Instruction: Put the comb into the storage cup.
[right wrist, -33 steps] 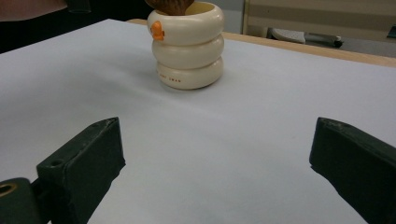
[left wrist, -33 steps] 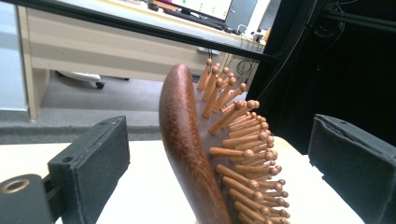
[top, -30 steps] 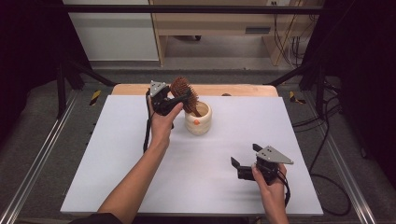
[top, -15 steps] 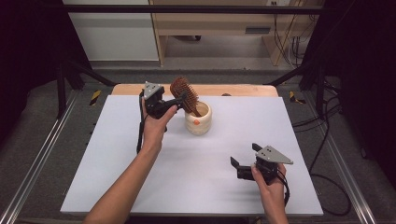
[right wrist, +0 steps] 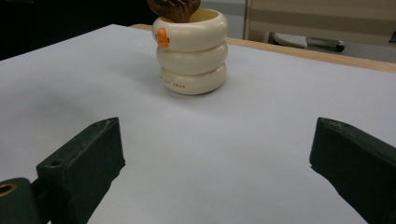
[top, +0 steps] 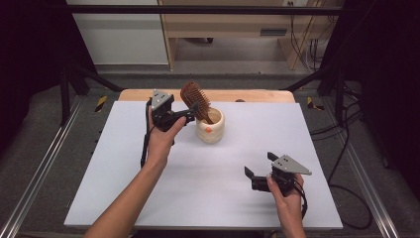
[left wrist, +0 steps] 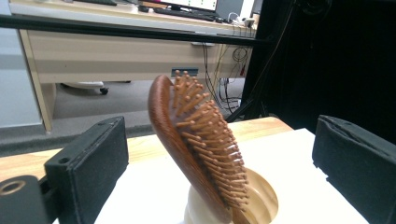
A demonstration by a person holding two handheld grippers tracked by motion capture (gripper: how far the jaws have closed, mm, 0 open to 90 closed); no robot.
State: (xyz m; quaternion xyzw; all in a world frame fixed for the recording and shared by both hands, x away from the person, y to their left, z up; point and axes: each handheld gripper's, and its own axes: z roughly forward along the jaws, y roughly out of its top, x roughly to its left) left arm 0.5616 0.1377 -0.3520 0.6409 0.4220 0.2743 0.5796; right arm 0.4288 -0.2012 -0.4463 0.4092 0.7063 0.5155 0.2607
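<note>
A brown wooden hairbrush [top: 194, 100] stands handle-down in a cream ribbed cup [top: 210, 130] at the back middle of the white table top [top: 124, 193], leaning left with its head above the rim. My left gripper [top: 187, 114] is just left of the brush. In the left gripper view the brush [left wrist: 196, 140] stands between the open jaws, and neither jaw touches it. My right gripper [top: 260, 166] rests open near the front right with nothing in it. In the right gripper view the cup [right wrist: 191, 51] stands ahead of my right gripper [right wrist: 217, 140].
A strip of wooden table [top: 257, 95] shows behind the white top. Metal frame rails [top: 39, 173] run along both sides. A wooden desk [left wrist: 116, 51] and cables stand beyond the far edge. The cup has a small orange mark [right wrist: 161, 37].
My left gripper has drawn back to the left and a little toward the person, away from the brush. The brush stays leaning in the cup. The right gripper has not moved.
</note>
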